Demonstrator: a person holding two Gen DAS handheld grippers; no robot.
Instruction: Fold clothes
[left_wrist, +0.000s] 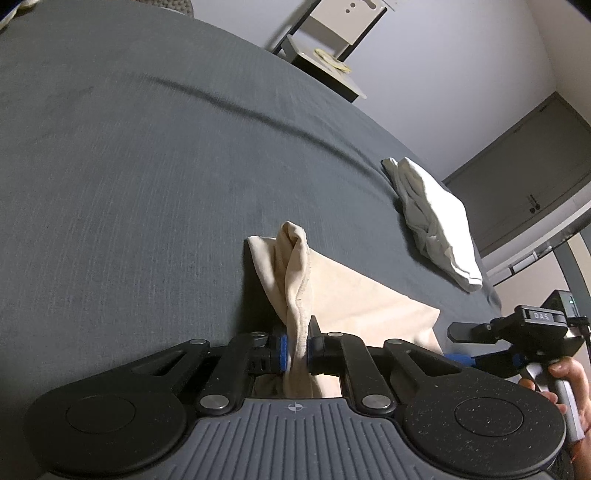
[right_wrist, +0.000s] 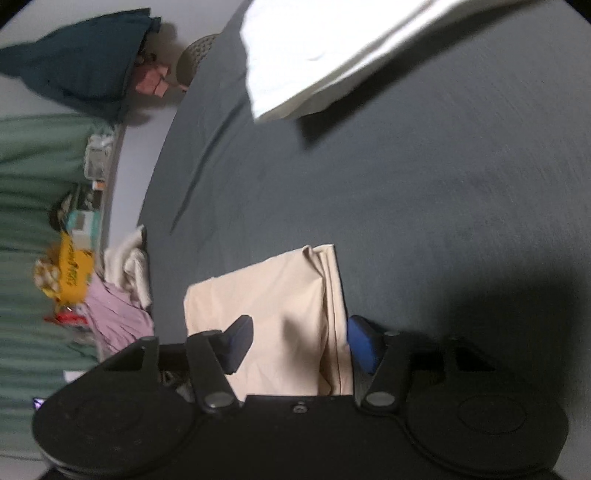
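Left gripper (left_wrist: 295, 349): blue-padded fingers pressed together on a bunched fold of the cream cotton garment (left_wrist: 343, 295), which rises as a rolled ridge from the pinch point and runs away from the camera.

Right gripper (right_wrist: 295, 343): fingers spread wide apart, one on each side of the same cream cotton garment (right_wrist: 273, 314); the cloth lies between them. Whether the pads touch it cannot be told.

Cream cotton garment: partly folded, lying flat on the dark grey bed sheet (left_wrist: 147, 166) near the bed's near edge. In the left wrist view its long axis runs from the left gripper toward the right gripper (left_wrist: 491, 332), seen at the frame's right side in the person's right hand (left_wrist: 565, 384). In the right wrist view a hemmed edge runs lengthwise beside the right-hand finger.

White folded cloth (left_wrist: 436, 218): resting on the sheet toward the bed's far right edge, well apart from the cream garment.

Heap of lilac and off-white clothes (right_wrist: 122, 295): at the bed's left edge in the right wrist view.

Pale side table (left_wrist: 325, 62): beyond the bed's far edge, bearing a small yellowish item, too small to identify.
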